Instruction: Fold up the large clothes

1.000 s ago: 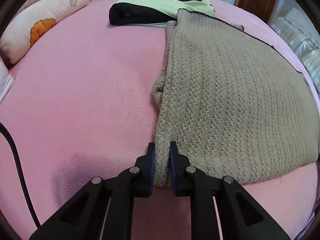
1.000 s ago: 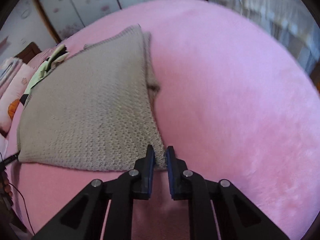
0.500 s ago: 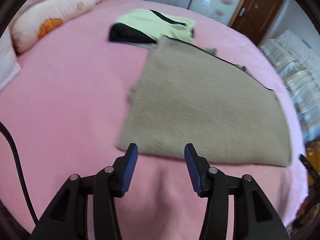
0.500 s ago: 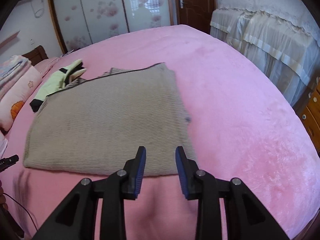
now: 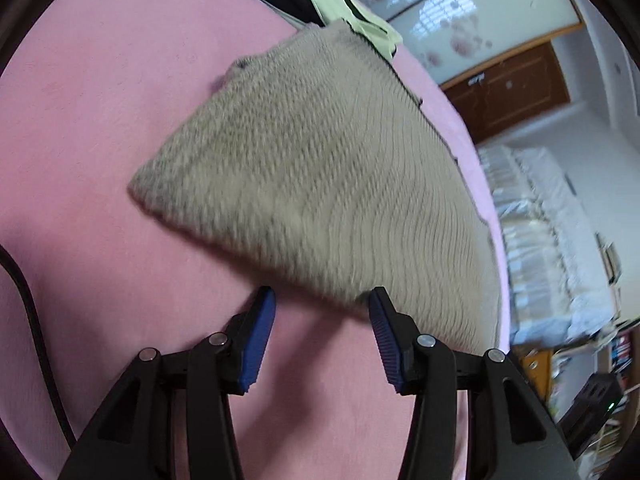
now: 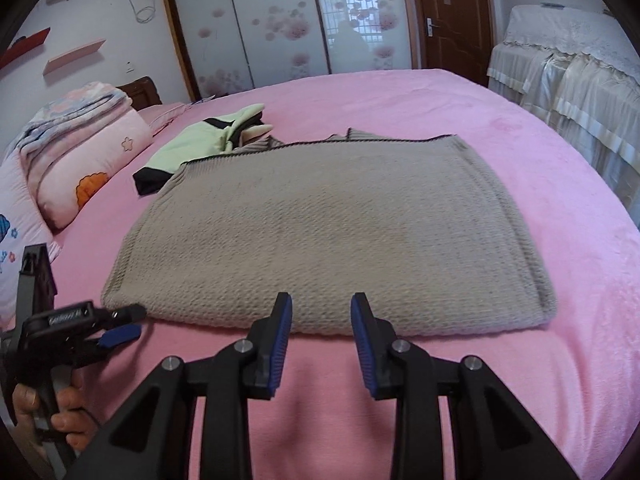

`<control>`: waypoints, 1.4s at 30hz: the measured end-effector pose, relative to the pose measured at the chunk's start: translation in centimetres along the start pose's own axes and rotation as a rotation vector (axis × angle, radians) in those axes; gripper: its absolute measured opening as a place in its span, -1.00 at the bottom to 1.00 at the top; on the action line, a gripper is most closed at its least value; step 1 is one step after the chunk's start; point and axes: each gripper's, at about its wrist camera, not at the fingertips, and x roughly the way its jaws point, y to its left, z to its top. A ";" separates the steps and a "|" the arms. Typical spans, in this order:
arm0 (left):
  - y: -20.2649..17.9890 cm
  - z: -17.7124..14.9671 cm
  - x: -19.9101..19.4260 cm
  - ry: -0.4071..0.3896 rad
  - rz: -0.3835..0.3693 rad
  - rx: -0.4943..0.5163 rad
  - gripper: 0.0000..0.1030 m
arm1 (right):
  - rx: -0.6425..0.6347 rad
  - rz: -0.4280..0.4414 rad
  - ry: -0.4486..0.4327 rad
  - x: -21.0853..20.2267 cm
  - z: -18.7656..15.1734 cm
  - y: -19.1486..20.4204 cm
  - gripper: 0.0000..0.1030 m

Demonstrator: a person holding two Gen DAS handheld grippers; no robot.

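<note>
Both of my tongs stand released above the pink bed, nothing between their blue pads. The right tongs (image 6: 320, 312) hang over the near edge of the grey knitted sweater (image 6: 328, 232), jaws parted and clear of the knit. The left tongs (image 5: 322, 304) hover at the sweater's (image 5: 320, 184) near corner, one pad overlapping the hem in the tilted, blurred left view, though I cannot tell whether it touches. In the right view the left tongs (image 6: 120, 326) show again at the sweater's left corner, gripped by a hand (image 6: 60, 412).

The sweater lies flat on the pink bedspread (image 6: 480, 380), squared into a rectangle with doubled edges, so I judge a fold is laid down and that is why both tongs are empty: the cloth is resting, not carried. It sits mid-bed, with bare spread on either side for the next fold.

Count: two tongs, one hand in view, one grey sweater. One green-and-black garment (image 6: 200, 148) lies just beyond it, touching or overlapping its far edge, apparently set aside. One pink pillow (image 6: 96, 160) with a folded quilt stacked on top lies at the left. A second bed (image 6: 568, 76) under a cream cover stands at the right.
</note>
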 end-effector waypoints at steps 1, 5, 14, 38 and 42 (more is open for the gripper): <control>0.1 0.2 0.1 -0.007 -0.005 0.001 -0.08 | 0.006 0.008 0.007 0.3 -0.1 0.1 -0.41; -0.1 1.0 0.7 -0.033 -0.003 0.023 -0.08 | 0.032 0.035 0.036 1.5 -0.2 0.1 -0.41; -1.5 2.8 2.5 -0.070 0.012 0.068 -0.08 | 0.064 0.054 0.030 2.7 0.2 0.3 -0.41; -9.1 4.2 1.1 -0.326 0.175 0.222 -0.75 | -0.023 -0.017 -0.010 7.7 7.3 2.1 -0.75; -11.6 4.0 0.2 -0.372 0.215 0.282 -0.79 | -0.038 0.023 0.048 11.8 7.8 2.1 -0.81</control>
